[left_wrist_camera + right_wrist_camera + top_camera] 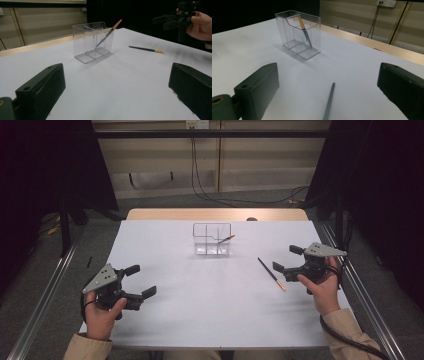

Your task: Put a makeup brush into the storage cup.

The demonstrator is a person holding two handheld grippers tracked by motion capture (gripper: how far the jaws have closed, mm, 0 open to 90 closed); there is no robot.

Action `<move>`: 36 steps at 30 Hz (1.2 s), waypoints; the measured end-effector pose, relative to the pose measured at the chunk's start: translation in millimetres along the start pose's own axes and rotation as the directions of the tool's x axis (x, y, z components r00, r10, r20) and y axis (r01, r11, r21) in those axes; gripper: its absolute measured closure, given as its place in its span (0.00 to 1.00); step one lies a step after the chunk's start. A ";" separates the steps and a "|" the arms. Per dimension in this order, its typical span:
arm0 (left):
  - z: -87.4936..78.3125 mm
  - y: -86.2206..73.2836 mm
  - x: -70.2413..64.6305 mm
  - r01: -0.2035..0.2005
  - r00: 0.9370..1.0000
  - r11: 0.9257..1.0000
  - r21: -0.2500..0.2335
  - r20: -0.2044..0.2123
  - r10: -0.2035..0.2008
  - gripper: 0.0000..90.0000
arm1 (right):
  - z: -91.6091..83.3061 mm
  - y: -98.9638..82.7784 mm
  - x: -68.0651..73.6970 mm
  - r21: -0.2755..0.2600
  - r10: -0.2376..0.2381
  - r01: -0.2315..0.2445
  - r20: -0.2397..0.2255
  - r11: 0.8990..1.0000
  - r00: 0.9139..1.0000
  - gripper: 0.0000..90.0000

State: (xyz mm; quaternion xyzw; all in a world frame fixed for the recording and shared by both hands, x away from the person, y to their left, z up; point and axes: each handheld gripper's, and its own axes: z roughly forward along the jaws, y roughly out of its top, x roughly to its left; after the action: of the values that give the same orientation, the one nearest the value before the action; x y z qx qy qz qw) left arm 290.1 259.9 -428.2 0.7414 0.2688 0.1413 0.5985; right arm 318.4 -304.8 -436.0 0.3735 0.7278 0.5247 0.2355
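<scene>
A clear plastic holder (212,240) (93,41) (298,32) with compartments stands at the far middle of the white table (210,310). One dark pencil with an orange end (226,239) (107,35) (304,30) leans inside its right compartment. A second pencil (271,273) (146,49) (329,102) lies flat on the table right of centre. My right gripper (287,258) (329,95) is open just right of that pencil, with the pencil's dark end between its jaws in the right gripper view. At the near left my left gripper (141,281) (117,92) is open over bare table.
A wooden strip (215,214) borders the table's far edge. Metal rails (45,295) run along both sides of the table, with cables (200,185) on the floor behind. Dark curtains hang at the left and right.
</scene>
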 end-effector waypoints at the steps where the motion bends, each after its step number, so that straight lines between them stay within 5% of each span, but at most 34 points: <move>1: 0.0 -0.1 -0.2 -0.001 1.000 1.000 0.002 0.000 0.001 0.01 | 2.7 0.4 -2.4 0.006 0.002 -0.002 0.003 1.000 1.000 0.04; 10: -1.1 -0.5 1.1 -0.001 1.000 1.000 0.001 0.000 0.001 0.01 | 17.0 1.3 -12.0 0.030 0.003 -0.004 0.028 1.000 1.000 0.04; 21: 0.2 1.9 1.8 -0.005 1.000 1.000 -0.002 -0.005 0.005 0.01 | 26.5 5.5 -14.1 -0.002 0.007 -0.007 0.016 1.000 1.000 0.04; 36: 0.4 0.1 1.6 -0.001 1.000 1.000 0.006 0.001 0.001 0.01 | 39.3 10.0 -13.1 0.116 -0.005 0.007 -0.012 0.993 1.000 0.04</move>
State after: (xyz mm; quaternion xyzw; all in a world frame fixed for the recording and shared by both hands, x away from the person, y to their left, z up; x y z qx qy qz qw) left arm 291.6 260.4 -428.4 0.7434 0.2686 0.1405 0.5962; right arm 358.2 -290.3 -440.6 0.3814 0.7594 0.4831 0.2109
